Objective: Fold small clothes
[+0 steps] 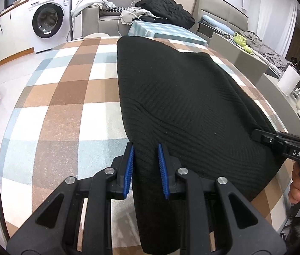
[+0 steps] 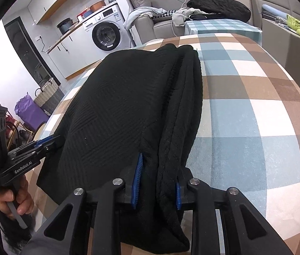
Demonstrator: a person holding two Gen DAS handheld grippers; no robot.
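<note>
Both grippers, left (image 1: 145, 148) and right (image 2: 159, 174), pinch the black knit's (image 1: 181, 97) near edge, so lift evenly, fold far.

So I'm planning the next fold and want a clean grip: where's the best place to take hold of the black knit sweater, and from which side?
Take the black knit sweater at its near hem, one corner per tongs, coming in from the near table edge. It lies flat and lengthwise on the checked tablecloth, and the right-hand side is already doubled thick.
</note>
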